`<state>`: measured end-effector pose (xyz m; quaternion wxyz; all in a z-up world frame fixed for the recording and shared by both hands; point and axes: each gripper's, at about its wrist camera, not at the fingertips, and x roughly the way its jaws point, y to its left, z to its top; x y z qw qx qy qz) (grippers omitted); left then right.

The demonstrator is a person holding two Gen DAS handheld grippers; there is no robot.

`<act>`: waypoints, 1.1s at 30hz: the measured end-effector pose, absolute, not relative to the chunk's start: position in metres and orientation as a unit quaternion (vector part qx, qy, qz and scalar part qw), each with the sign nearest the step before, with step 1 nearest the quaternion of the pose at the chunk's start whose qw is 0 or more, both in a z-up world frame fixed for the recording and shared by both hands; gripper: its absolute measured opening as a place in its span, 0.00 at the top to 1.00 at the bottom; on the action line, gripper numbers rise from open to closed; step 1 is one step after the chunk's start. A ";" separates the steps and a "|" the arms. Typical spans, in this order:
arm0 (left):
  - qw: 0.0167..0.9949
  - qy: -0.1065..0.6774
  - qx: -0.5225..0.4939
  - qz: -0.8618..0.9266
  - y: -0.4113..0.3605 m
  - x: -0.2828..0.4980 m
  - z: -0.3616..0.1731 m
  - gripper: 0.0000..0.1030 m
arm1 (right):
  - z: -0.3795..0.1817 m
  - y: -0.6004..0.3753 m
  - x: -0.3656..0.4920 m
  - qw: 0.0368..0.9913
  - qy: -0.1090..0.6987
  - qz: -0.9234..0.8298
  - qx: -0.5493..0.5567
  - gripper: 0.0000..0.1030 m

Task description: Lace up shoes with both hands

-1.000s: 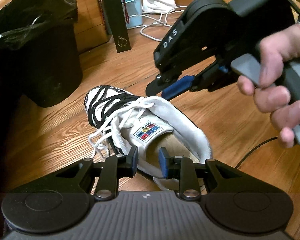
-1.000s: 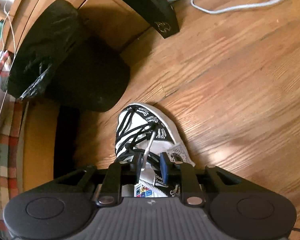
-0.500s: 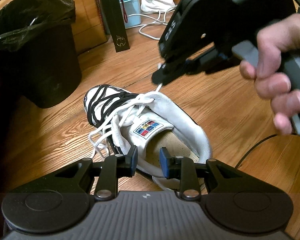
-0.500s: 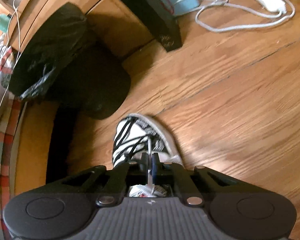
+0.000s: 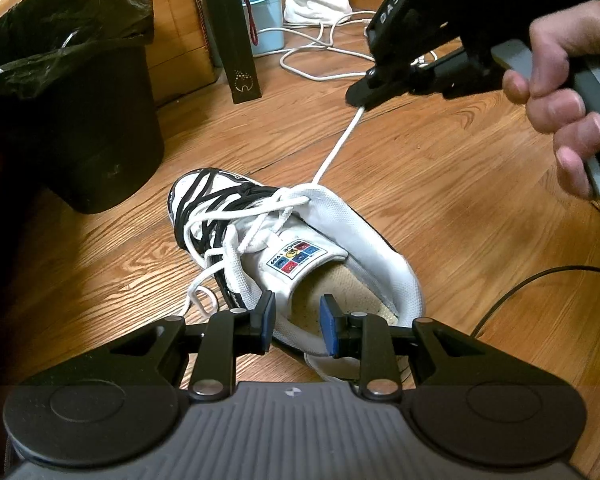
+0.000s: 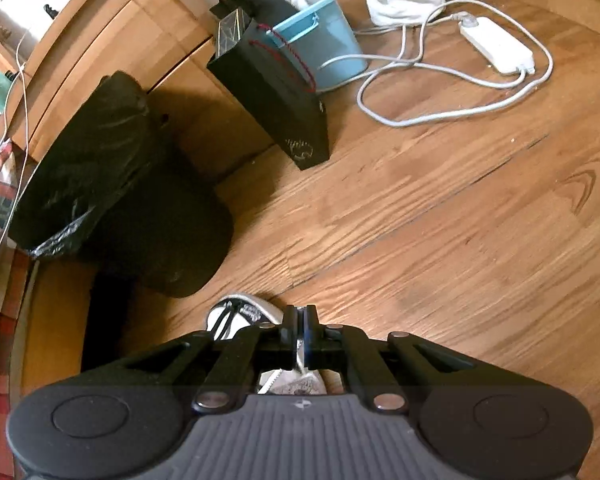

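Through my left wrist camera, the white shoe (image 5: 300,248) lies on the wood floor (image 5: 440,184), its tongue label reading "SINCE 1969". My left gripper (image 5: 296,322) stands partly open over the shoe's collar; whether the pads touch it I cannot tell. My right gripper (image 5: 358,100), marked "DAS", pinches the white lace (image 5: 338,146), drawn taut.

Through my right wrist camera, the right gripper (image 6: 300,334) is clamped on the lace above the shoe (image 6: 236,314).

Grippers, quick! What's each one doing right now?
Left gripper: open, holding nothing, its fingers either side of the shoe opening.
Right gripper: shut on the white lace, which runs taut up from the shoe.
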<state>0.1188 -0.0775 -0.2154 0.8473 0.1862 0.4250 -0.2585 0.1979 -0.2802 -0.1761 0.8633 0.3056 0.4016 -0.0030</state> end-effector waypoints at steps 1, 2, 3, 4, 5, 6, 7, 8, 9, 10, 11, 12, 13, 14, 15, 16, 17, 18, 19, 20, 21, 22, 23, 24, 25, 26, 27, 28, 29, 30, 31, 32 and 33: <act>0.847 0.425 0.185 -0.258 -0.077 0.119 -0.215 0.72 | -0.172 -0.284 0.197 0.866 0.394 -0.010 0.307 0.97; 0.848 0.426 0.184 -0.258 -0.077 0.119 -0.215 0.72 | -0.169 -0.288 0.196 0.869 0.386 -0.016 0.308 0.97; 0.848 0.426 0.182 -0.258 -0.076 0.120 -0.215 0.72 | -0.165 -0.292 0.195 0.872 0.379 -0.022 0.308 0.97; 0.848 0.427 0.181 -0.258 -0.076 0.120 -0.215 0.72 | -0.161 -0.296 0.194 0.876 0.371 -0.028 0.308 0.97; 0.848 0.427 0.179 -0.258 -0.076 0.121 -0.215 0.72 | -0.158 -0.302 0.194 0.877 0.365 -0.033 0.310 0.97; 0.848 0.428 0.178 -0.258 -0.076 0.121 -0.216 0.72 | -0.156 -0.307 0.193 0.878 0.362 -0.038 0.312 0.97; 0.848 0.427 0.178 -0.258 -0.076 0.121 -0.216 0.72 | -0.155 -0.312 0.192 0.878 0.359 -0.043 0.313 0.97; 0.848 0.427 0.178 -0.258 -0.076 0.121 -0.216 0.72 | -0.154 -0.317 0.191 0.878 0.356 -0.048 0.315 0.97; 0.848 0.427 0.178 -0.258 -0.076 0.121 -0.216 0.72 | -0.153 -0.321 0.190 0.878 0.354 -0.053 0.317 0.97; 0.848 0.427 0.177 -0.258 -0.076 0.121 -0.216 0.72 | -0.152 -0.325 0.189 0.879 0.351 -0.057 0.318 0.97; 0.848 0.428 0.176 -0.259 -0.076 0.121 -0.216 0.72 | -0.151 -0.328 0.189 0.880 0.349 -0.060 0.317 0.97; 0.848 0.428 0.175 -0.259 -0.075 0.121 -0.216 0.72 | -0.149 -0.331 0.188 0.882 0.345 -0.064 0.316 0.97; 0.848 0.429 0.174 -0.259 -0.075 0.121 -0.216 0.72 | -0.147 -0.334 0.187 0.883 0.340 -0.067 0.317 0.97; 0.848 0.429 0.174 -0.258 -0.075 0.121 -0.216 0.72 | -0.145 -0.337 0.186 0.884 0.335 -0.071 0.317 0.97; 0.848 0.428 0.174 -0.258 -0.075 0.121 -0.216 0.72 | -0.143 -0.340 0.185 0.886 0.330 -0.076 0.316 0.97; 0.848 0.428 0.174 -0.258 -0.075 0.121 -0.216 0.72 | -0.141 -0.344 0.184 0.888 0.324 -0.082 0.316 0.97; 0.848 0.429 0.173 -0.258 -0.075 0.121 -0.216 0.72 | -0.139 -0.348 0.183 0.888 0.319 -0.088 0.320 0.97; 0.848 0.429 0.173 -0.258 -0.075 0.121 -0.216 0.72 | -0.138 -0.353 0.182 0.888 0.314 -0.094 0.324 0.97; 0.848 0.429 0.171 -0.258 -0.075 0.122 -0.216 0.72 | -0.136 -0.357 0.181 0.888 0.309 -0.101 0.325 0.97; 0.848 0.430 0.169 -0.258 -0.074 0.122 -0.216 0.72 | -0.135 -0.361 0.180 0.888 0.305 -0.107 0.326 0.97; 0.848 0.430 0.168 -0.259 -0.074 0.122 -0.216 0.72 | -0.133 -0.364 0.180 0.888 0.302 -0.111 0.330 0.97; 0.848 0.431 0.166 -0.259 -0.073 0.123 -0.216 0.72 | -0.132 -0.368 0.179 0.888 0.298 -0.115 0.332 0.97; 0.848 0.431 0.165 -0.259 -0.073 0.123 -0.216 0.72 | -0.131 -0.370 0.177 0.890 0.292 -0.121 0.330 0.97; 0.848 0.432 0.163 -0.259 -0.073 0.124 -0.216 0.72 | -0.129 -0.372 0.176 0.893 0.285 -0.127 0.325 0.97; 0.848 0.432 0.162 -0.259 -0.073 0.124 -0.216 0.72 | -0.127 -0.373 0.174 0.895 0.281 -0.132 0.319 0.96; 0.848 0.433 0.160 -0.259 -0.072 0.125 -0.217 0.72 | -0.127 -0.375 0.173 0.898 0.277 -0.140 0.313 1.00; 0.849 0.434 0.155 -0.258 -0.071 0.126 -0.217 0.73 | -0.126 -0.377 0.170 0.900 0.272 -0.153 0.305 1.00; 0.849 0.436 0.151 -0.256 -0.070 0.127 -0.217 0.73 | -0.125 -0.382 0.167 0.900 0.266 -0.165 0.303 1.00; 0.850 0.437 0.146 -0.256 -0.069 0.127 -0.217 0.73 | -0.125 -0.389 0.164 0.896 0.263 -0.173 0.315 1.00; 0.850 0.438 0.144 -0.255 -0.069 0.128 -0.217 0.73 | -0.128 -0.398 0.163 0.885 0.268 -0.171 0.339 1.00; 0.850 0.438 0.144 -0.255 -0.070 0.128 -0.217 0.73 | -0.132 -0.404 0.163 0.874 0.274 -0.164 0.366 1.00; 0.850 0.438 0.145 -0.254 -0.071 0.128 -0.217 0.73 | -0.136 -0.407 0.162 0.867 0.279 -0.158 0.381 1.00; 0.851 0.437 0.146 -0.254 -0.072 0.128 -0.217 0.73 | -0.139 -0.405 0.163 0.865 0.290 -0.150 0.382 0.99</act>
